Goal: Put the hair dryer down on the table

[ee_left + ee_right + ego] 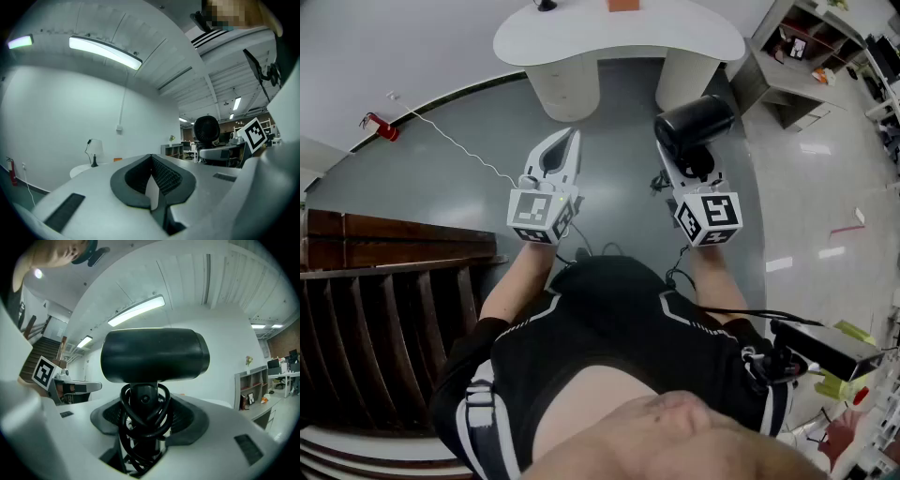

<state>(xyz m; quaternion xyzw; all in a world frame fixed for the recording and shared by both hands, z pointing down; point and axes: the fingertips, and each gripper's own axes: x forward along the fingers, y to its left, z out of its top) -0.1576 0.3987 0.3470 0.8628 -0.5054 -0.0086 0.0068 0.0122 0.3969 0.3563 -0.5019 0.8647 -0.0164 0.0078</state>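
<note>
The black hair dryer (694, 122) is held above the grey floor, its barrel lying crosswise and its cord coiled round the handle (143, 413). My right gripper (692, 164) is shut on that handle, and the barrel (154, 355) fills the middle of the right gripper view. To its left, my left gripper (570, 141) is level, with its jaws together and nothing between them (151, 158). The white rounded table (675, 33) stands ahead of both grippers, at the top of the head view.
On the table are a lamp (93, 150) and an orange object (622, 5). A dark wooden staircase (384, 281) is at the left. A red fire extinguisher (382, 128) and a white cable (459, 150) lie on the floor. Shelves (806, 56) stand at the upper right.
</note>
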